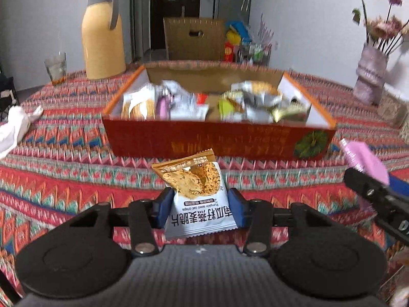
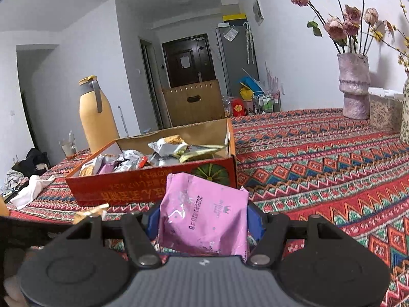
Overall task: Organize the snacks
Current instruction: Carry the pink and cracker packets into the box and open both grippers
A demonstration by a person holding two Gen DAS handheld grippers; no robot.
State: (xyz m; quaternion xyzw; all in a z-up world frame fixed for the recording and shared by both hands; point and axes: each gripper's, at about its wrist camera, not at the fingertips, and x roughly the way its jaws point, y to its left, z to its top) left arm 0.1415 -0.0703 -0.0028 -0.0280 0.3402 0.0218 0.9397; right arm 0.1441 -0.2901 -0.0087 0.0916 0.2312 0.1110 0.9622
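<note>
Both pairs of jaws are clamped on a snack, one packet apiece. Starting at the left, the left gripper (image 1: 199, 206) pinches the white oat crisp packet (image 1: 196, 192) by its two side edges with its blue pads (image 1: 163, 204). The packet stands nearly upright between them, its orange printed end pointing away toward the box. Gripping it across the width, near its lower half, leaves most of the bag free ahead of the fingers, which should let it drop clear once the grip is eased.

Straight ahead, a little farther off, sits the red cardboard box (image 1: 204, 140) on the patterned tablecloth (image 1: 64, 153), already holding a loose heap of wrapped snacks (image 1: 184, 102). Its near wall faces both grippers, so I judge each packet has to be carried over that wall before release.

To the right, the right gripper (image 2: 203, 221) squeezes a pink packet (image 2: 204, 217) the same way, side to side, the bag puffed out above and ahead of the pads. From its own camera it hangs near the box's right front corner, above the cloth, not yet over the opening.

Far left on the table stand a yellow jug (image 1: 102, 38) and a glass (image 1: 55, 66), with a white cloth (image 1: 15, 128) nearer; a vase of flowers (image 2: 354, 87) stands far right. All are well apart from the box.
</note>
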